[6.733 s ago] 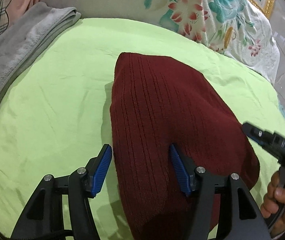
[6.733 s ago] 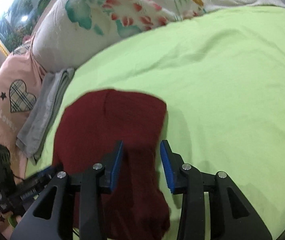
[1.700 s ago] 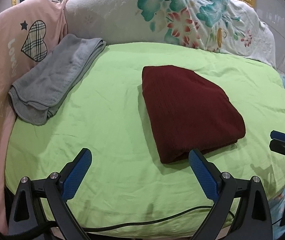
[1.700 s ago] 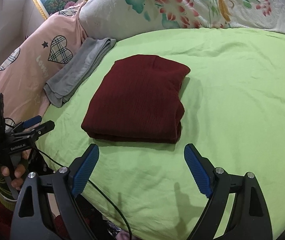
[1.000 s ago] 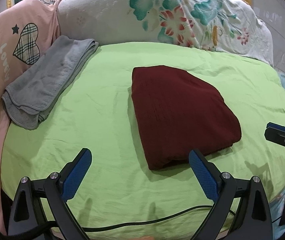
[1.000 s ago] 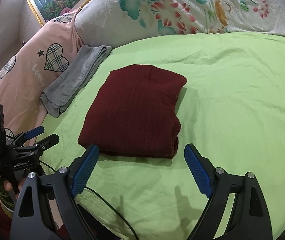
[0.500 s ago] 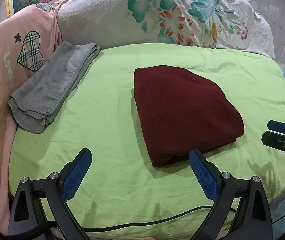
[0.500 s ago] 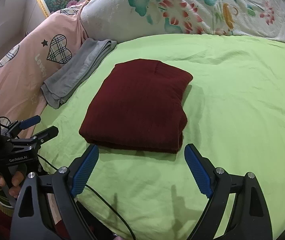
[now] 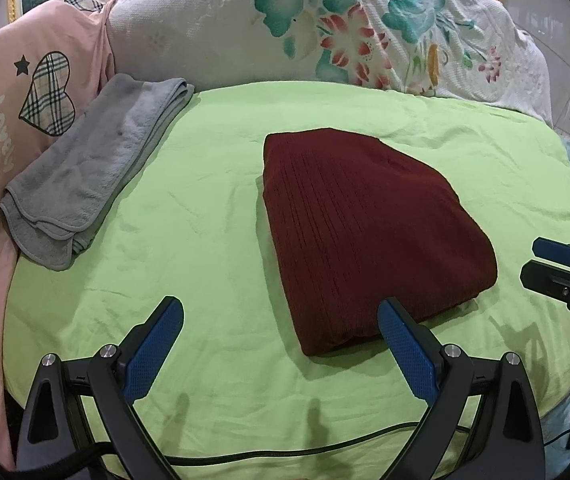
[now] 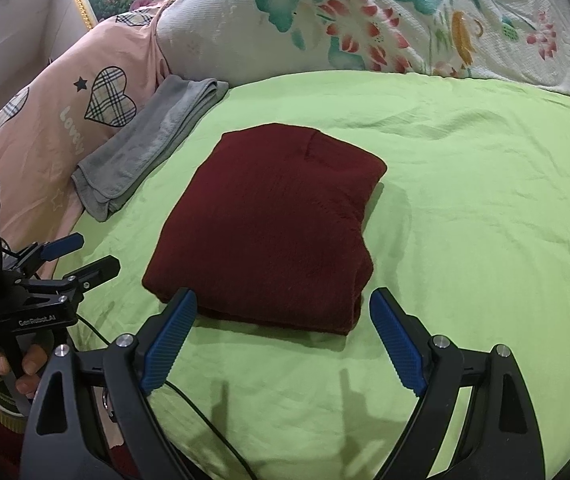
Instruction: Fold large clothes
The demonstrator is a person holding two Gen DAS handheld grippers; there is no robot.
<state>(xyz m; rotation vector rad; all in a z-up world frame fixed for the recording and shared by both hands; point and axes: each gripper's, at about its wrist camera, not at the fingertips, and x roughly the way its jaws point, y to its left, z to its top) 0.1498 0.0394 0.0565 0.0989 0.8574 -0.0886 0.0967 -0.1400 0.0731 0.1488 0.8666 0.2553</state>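
Observation:
A dark red knit garment (image 9: pixel 365 224) lies folded into a thick rectangle on the lime green bed sheet (image 9: pixel 205 240); it also shows in the right wrist view (image 10: pixel 273 224). My left gripper (image 9: pixel 281 320) is open and empty, held just short of the garment's near edge. My right gripper (image 10: pixel 285 312) is open and empty, also just short of the near edge. The right gripper shows at the right edge of the left wrist view (image 9: pixel 545 260), and the left gripper shows at the left of the right wrist view (image 10: pixel 81 254). Neither touches the garment.
A folded grey towel (image 9: pixel 85 176) lies at the sheet's left edge, also in the right wrist view (image 10: pixel 153 136). A pink heart-print cover (image 9: pixel 25 92) lies beyond it. A floral pillow (image 9: pixel 345 28) lines the far side. A black cable (image 9: pixel 305 448) runs along the near edge.
Over the earlier frames both grippers let go of the garment, opened wide and drew back. In the last half second the views shifted only slightly; the garment lies still.

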